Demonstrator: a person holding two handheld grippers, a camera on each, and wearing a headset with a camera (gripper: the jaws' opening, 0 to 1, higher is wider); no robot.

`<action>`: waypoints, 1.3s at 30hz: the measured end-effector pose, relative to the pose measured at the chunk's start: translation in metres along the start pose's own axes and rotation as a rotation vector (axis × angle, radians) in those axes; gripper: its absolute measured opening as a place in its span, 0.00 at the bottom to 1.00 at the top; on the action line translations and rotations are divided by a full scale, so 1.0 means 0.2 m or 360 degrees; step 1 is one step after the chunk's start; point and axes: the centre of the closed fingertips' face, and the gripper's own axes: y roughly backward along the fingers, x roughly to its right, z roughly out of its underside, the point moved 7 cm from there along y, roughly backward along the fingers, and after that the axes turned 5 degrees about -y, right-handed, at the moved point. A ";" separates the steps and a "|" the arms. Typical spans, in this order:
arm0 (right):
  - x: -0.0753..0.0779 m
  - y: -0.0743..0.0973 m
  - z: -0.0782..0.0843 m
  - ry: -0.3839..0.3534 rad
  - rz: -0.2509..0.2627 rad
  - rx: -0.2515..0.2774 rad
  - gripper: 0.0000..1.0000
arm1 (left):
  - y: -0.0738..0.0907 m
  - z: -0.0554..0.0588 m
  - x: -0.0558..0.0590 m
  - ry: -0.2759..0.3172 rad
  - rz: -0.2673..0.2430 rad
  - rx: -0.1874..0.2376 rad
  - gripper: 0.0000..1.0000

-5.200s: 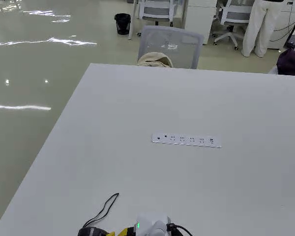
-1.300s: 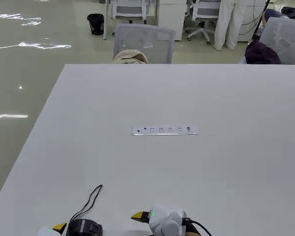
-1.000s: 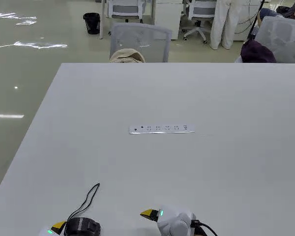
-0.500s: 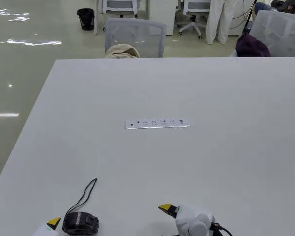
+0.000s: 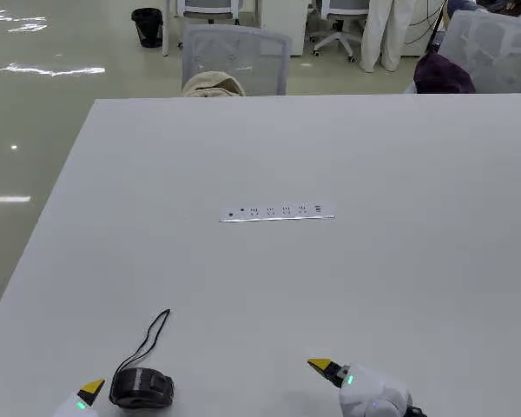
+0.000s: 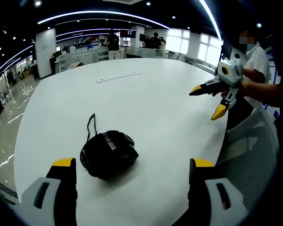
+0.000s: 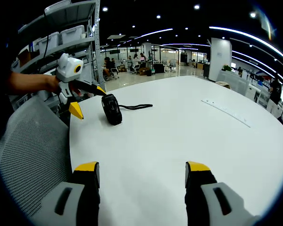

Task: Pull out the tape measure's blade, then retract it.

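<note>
flanking one tape measure, two tools gape.

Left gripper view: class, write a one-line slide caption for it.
Open left tongs face the black tape measure lying on the white table; open right tongs hover apart.

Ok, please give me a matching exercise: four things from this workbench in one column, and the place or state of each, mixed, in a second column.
Column one:
1. tape measure
2. power strip
3. left tool
4. grey chair

Column two:
A. at the far edge of the table
B. open, holding nothing
C. white, in the middle of the table
D. black, by the near edge

Pairs: 1-D, 2-C, 3-B, 4-A.
</note>
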 end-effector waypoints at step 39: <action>0.03 0.13 0.00 -0.0080 0.0042 0.0044 0.87 | 0.09 0.05 -0.07 -0.0014 -0.0006 -0.0021 0.99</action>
